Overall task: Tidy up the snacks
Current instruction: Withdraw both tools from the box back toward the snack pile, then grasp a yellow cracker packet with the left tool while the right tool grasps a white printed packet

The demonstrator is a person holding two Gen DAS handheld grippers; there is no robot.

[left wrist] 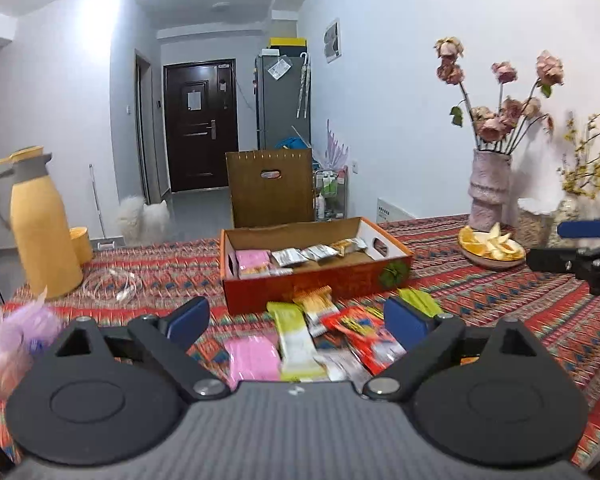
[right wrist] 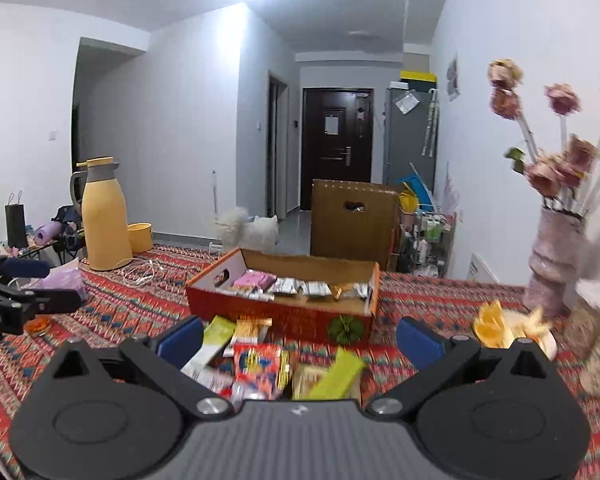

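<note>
Left gripper (left wrist: 296, 320): we held it with jaws spread wide, nothing between the pads, poised above the loose packets on the near side of the box (left wrist: 312, 280).

Right gripper (right wrist: 298, 338): likewise wide apart and empty, also on the near side of the box, over the same heap.

Loose packets, near side of the box, not yet sorted: one pink packet (left wrist: 252, 356), one yellow-green and white bar (left wrist: 296, 340), one red packet (left wrist: 364, 332), one striped orange bar (left wrist: 316, 304), a green packet (left wrist: 420, 302) close to the box's front corner. Some wrappers were blurred; we could not count them exactly.

Inside the box, already placed: a pink packet (left wrist: 252, 262) at its left end, then a row of silver sachets (left wrist: 300, 256) and a gold-printed one (left wrist: 350, 245) running toward its right end. Bare cardboard remained in front of that row.

Beyond the box: a yellow jug (left wrist: 40, 224) well to its left, a plate of fruit pieces (left wrist: 492, 246) and a vase of dried roses (left wrist: 490, 188) well to its right.

Our judgement: sorting was partly done, with roughly as many packets left outside as lay within.
</note>
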